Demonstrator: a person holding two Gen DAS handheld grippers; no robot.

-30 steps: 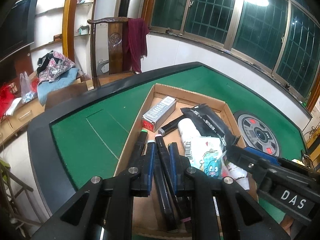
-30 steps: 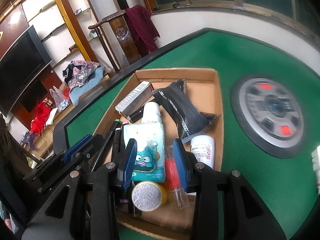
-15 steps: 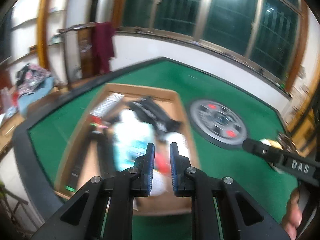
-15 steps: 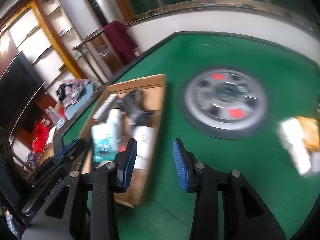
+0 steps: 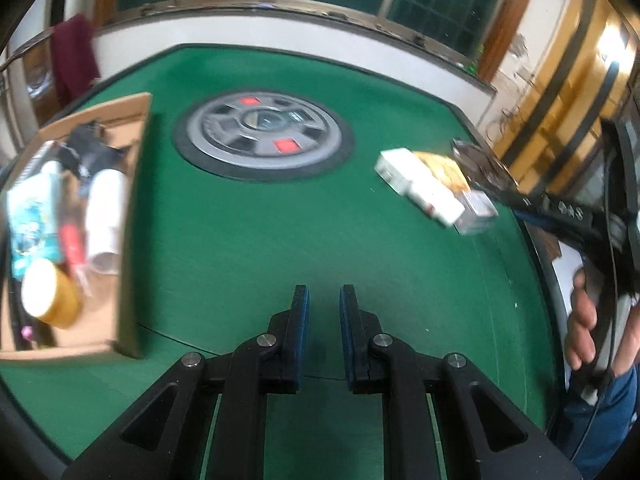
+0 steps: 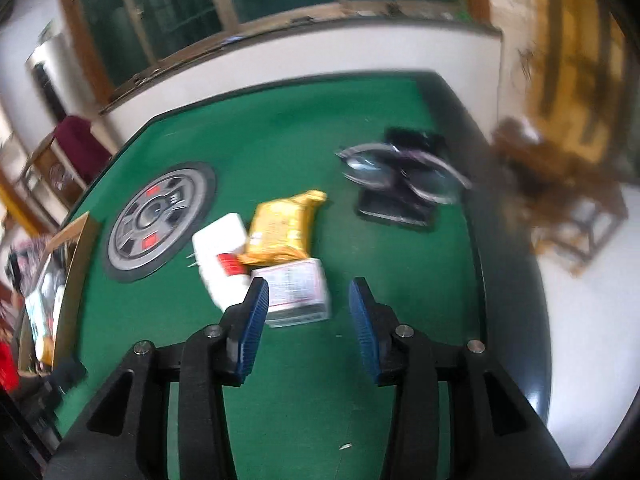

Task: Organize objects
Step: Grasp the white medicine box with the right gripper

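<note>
Fingers of both grippers, left [image 5: 323,308] together and empty, right [image 6: 308,302] widening and empty, have swung from the box [image 5: 136,200] toward loose packets [image 6: 294,292] on the desk [image 5: 280,240]; next pickup likely.

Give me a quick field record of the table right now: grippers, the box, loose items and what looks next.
left gripper: shut, empty, over bare green felt
right gripper: open, jaws just widening, nothing between the pads, pointed at the loose pile
cardboard box: at the table's left, already holding several items
loose pile: white carton, yellow packet, small white box, bunched together
further off: eyeglasses resting on a dark flat item
table centre: round grey hub
likely next: right gripper takes the small white box, the nearest item
</note>
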